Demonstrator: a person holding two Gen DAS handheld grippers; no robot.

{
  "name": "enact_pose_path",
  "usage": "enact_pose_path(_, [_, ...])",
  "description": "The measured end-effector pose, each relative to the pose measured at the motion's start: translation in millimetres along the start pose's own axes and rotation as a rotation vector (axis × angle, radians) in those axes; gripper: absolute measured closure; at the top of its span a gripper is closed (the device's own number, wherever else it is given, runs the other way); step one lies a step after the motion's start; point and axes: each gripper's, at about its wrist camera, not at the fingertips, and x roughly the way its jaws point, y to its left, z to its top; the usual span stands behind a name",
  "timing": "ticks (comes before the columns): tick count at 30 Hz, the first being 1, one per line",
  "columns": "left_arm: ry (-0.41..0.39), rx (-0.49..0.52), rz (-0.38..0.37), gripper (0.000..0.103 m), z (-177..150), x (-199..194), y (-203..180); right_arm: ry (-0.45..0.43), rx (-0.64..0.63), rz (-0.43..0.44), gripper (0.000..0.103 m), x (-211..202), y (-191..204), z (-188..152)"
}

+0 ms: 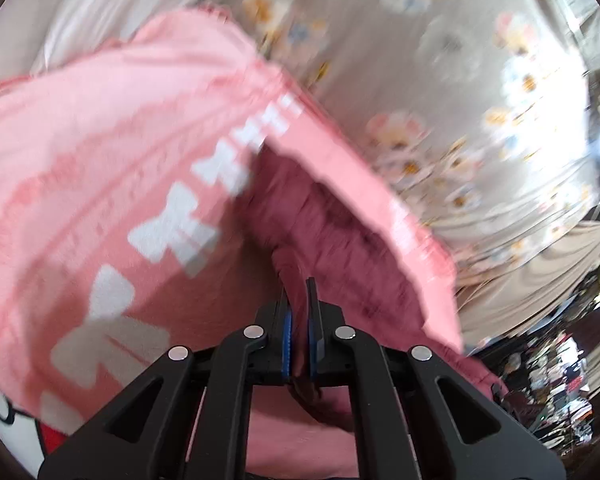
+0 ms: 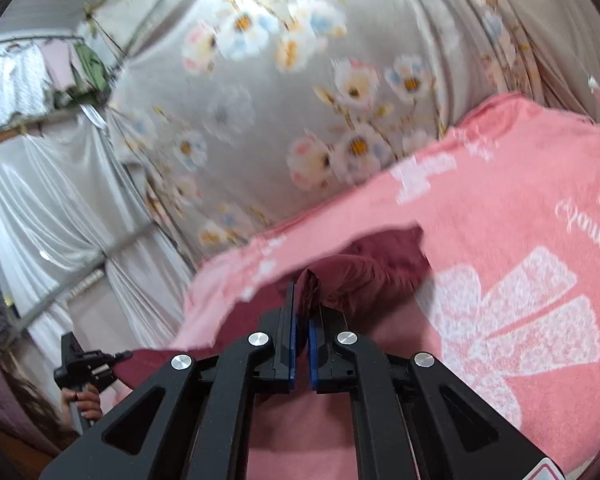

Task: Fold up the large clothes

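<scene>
Left wrist view: black two-finger left gripper with blue pads [image 1: 299,300] has its jaws pressed together, pinching a bunched fold of dark maroon cloth garment [image 1: 324,236]. That maroon garment sits on a pink fleecy blanket with white bow prints [image 1: 112,152], and a flap of the blanket hangs over its upper side. Beyond the blanket is a grey satin sheet printed with white, blue and yellow flowers [image 1: 452,52]. Below right of the blanket, a cluttered dark corner, too blurred to name anything.

Right wrist view: black right gripper with blue pads [image 2: 303,300] also has its jaws pressed together, nipping an edge of the same maroon garment [image 2: 364,272], which lies on the pink blanket [image 2: 500,208] near the blanket's left edge. Flowered sheet [image 2: 284,92] beyond the blanket. Left of the blanket, white satin drapes [image 2: 40,208] and, above them, hanging clothes [image 2: 40,76]. Low left of the blanket, a person's hand [image 2: 82,402] grips the handle of the left gripper [image 2: 126,355], which probably holds maroon cloth at its tip; the motion blur makes that hard to confirm.
</scene>
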Motion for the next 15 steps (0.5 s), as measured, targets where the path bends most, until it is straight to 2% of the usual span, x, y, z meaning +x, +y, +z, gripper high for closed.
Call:
enact_pose_path(4, [-0.112, 0.064, -0.04, 0.098, 9, -45, -32, -0.11, -0.002, 0.069, 0.099, -24, 23, 24])
enact_pose_path(9, [-0.187, 0.13, -0.024, 0.098, 28, -55, -60, -0.139, 0.01, 0.086, 0.099, -7, 31, 53])
enact_pose_path(12, [-0.212, 0.159, 0.021, 0.098, 44, -40, -69, -0.123, 0.023, 0.062, 0.099, 24, 21, 74])
enact_pose_path(15, [-0.251, 0.218, 0.151, 0.1, 61, -13, -80, -0.067, 0.047, -0.016, 0.099, 72, -1, 84])
